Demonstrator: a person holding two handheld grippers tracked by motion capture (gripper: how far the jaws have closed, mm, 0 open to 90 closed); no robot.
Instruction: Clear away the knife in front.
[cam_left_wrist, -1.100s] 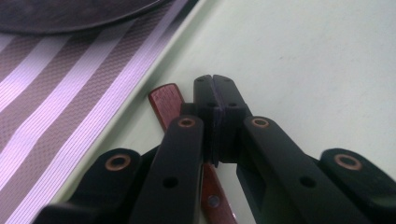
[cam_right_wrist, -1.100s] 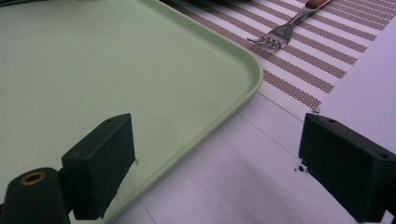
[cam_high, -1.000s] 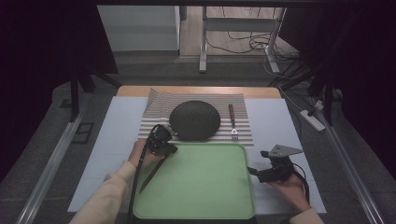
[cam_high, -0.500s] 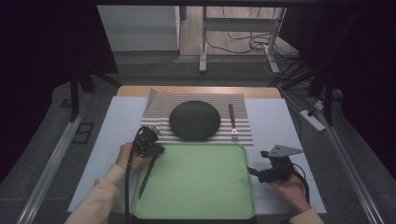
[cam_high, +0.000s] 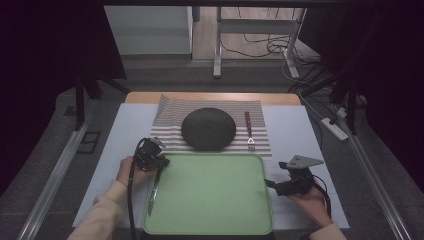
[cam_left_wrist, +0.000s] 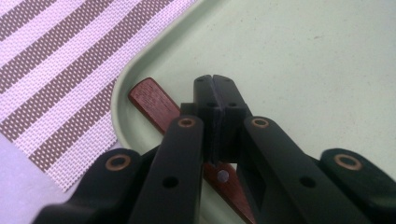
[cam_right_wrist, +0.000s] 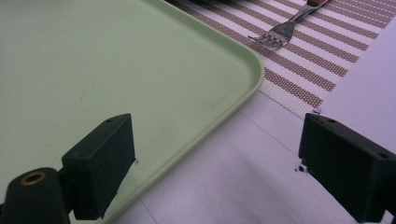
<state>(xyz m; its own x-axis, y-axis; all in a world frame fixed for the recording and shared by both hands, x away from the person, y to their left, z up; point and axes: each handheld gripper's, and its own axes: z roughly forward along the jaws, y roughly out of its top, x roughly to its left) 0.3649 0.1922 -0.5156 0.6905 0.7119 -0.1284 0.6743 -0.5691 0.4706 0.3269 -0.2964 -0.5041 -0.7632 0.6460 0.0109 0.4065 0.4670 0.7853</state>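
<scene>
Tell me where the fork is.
High view: the fork lies on the striped mat's right side, right of the dark plate, just beyond the green tray.

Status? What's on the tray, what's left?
Done: nothing released on the green tray yet. In hand: left tool shut on the knife, which lies along the tray's left side. Remaining: fork and dark plate on the striped mat; right tool open, empty, beside the tray's right edge.

Green tray (cam_high: 210, 195) near edge of white table (cam_high: 295, 130), striped placemat (cam_high: 172, 107) behind it with dark plate (cam_high: 208, 128), fork (cam_high: 249, 131) just right; power strip (cam_high: 334, 128) on floor.
</scene>
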